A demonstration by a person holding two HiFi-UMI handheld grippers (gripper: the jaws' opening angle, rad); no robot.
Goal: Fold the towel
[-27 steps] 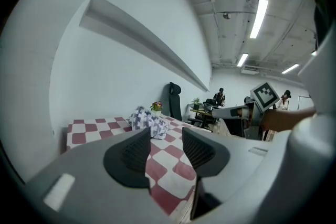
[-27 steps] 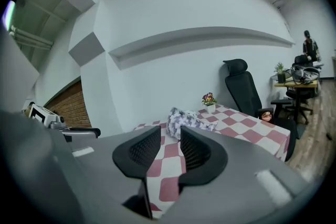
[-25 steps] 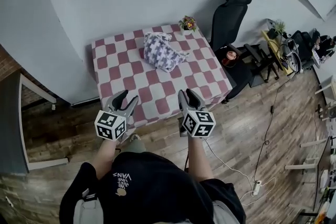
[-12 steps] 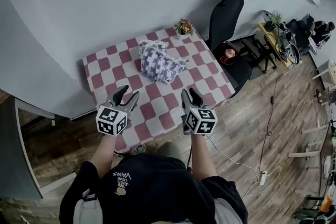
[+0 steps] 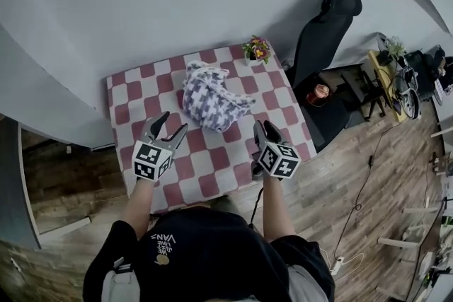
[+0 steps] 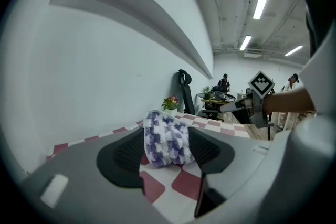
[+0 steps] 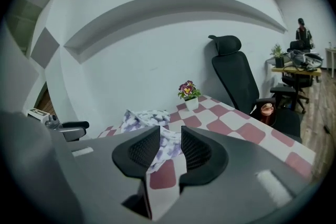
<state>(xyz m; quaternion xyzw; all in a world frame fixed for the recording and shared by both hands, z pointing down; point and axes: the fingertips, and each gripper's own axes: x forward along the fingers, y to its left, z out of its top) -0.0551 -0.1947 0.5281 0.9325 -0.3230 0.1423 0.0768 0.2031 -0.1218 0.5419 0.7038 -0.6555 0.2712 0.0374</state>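
Left gripper [image 5: 172, 124] is held over the near left part of the table [image 5: 139, 93]. Its jaws stand wide apart and have just been opening further. Nothing sits between them; the towel [image 5: 210, 104] only shows through the gap, farther off on the cloth. Right gripper [image 5: 268, 128] is held over the table's near right edge. Its jaws are parted by a narrow gap and grip nothing, and a strip of the towel and the checked cloth shows beyond them. Both grippers point away from the person toward the wall, with their marker cubes facing up.

The towel, checked in purple and white, lies crumpled in a loose heap on the middle of the table toward its far side. It is apart from both grippers and lies ahead of the space between them. The table wears a red and white checked cloth and stands against a grey wall. A small flowerpot [image 5: 256, 51] stands at its far right corner, near the towel but not touching it. A black chair [image 5: 327, 32] stands just beside the table's right side.
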